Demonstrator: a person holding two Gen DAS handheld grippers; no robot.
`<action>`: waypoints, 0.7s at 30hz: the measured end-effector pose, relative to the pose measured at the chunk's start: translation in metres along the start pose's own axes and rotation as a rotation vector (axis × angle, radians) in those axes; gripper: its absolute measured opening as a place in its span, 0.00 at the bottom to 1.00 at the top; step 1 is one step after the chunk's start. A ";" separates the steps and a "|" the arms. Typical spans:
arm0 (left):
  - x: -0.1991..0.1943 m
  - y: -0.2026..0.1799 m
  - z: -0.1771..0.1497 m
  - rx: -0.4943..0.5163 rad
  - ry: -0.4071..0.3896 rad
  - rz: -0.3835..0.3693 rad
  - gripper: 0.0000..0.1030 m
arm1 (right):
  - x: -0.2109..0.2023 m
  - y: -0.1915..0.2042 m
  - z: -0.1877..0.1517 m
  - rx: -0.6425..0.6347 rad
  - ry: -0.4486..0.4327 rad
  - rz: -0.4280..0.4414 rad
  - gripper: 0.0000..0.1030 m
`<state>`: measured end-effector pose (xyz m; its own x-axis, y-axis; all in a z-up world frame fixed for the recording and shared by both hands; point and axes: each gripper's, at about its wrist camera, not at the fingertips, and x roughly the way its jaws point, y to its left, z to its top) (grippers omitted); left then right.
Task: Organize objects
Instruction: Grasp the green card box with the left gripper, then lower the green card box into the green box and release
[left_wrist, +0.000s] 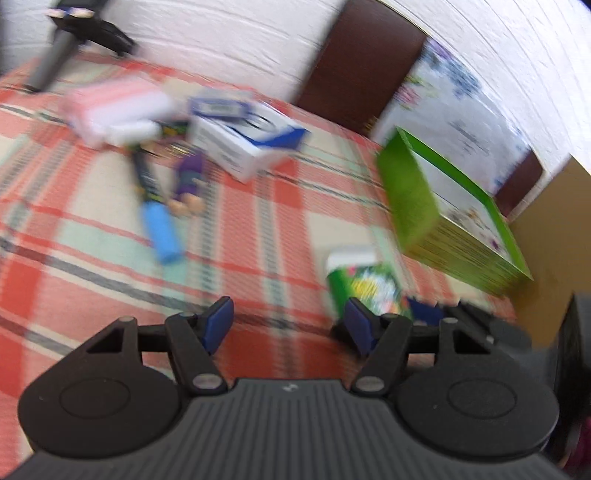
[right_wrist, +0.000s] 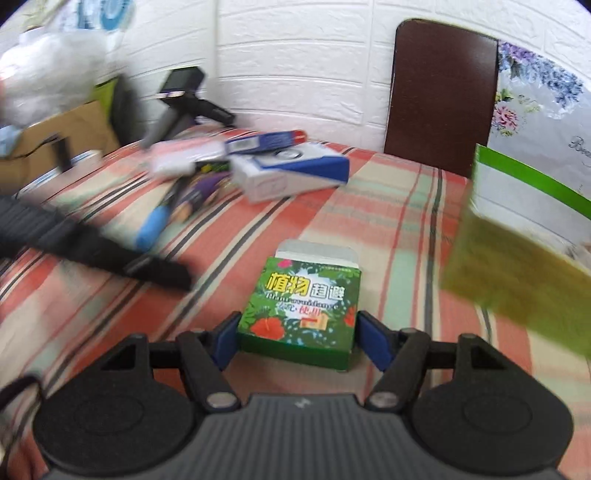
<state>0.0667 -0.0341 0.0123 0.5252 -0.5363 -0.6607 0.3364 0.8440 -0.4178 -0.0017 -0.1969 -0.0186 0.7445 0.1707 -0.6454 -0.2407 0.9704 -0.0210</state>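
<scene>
Green carton (right_wrist: 299, 314) lies flat on our plaid worktop (right_wrist: 399, 206), framed by the right tool (right_wrist: 298, 338), whose pads flank its sides; firm contact we cannot confirm. Our left tool (left_wrist: 288, 325) hovers open, empty. Uneven squeeze could skew it.

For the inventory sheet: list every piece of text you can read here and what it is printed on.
"植物" in large yellow characters: small green box between the right gripper fingers.
Remaining lines on that box: too blurred to read.
Print on the white and blue box: too blurred.
Script on the flowered sheet: cut off, unreadable.
</scene>
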 end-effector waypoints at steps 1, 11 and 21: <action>0.003 -0.006 -0.002 0.006 0.022 -0.030 0.65 | -0.010 0.001 -0.008 0.003 -0.006 0.001 0.68; 0.031 -0.051 -0.016 0.074 0.140 -0.095 0.53 | -0.034 -0.010 -0.026 0.063 -0.027 -0.003 0.76; 0.006 -0.089 0.001 0.191 0.027 -0.105 0.47 | -0.063 -0.002 -0.024 -0.019 -0.210 -0.067 0.63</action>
<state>0.0410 -0.1122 0.0463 0.4592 -0.6185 -0.6376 0.5314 0.7664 -0.3608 -0.0630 -0.2138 0.0043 0.8720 0.1400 -0.4691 -0.1969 0.9776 -0.0742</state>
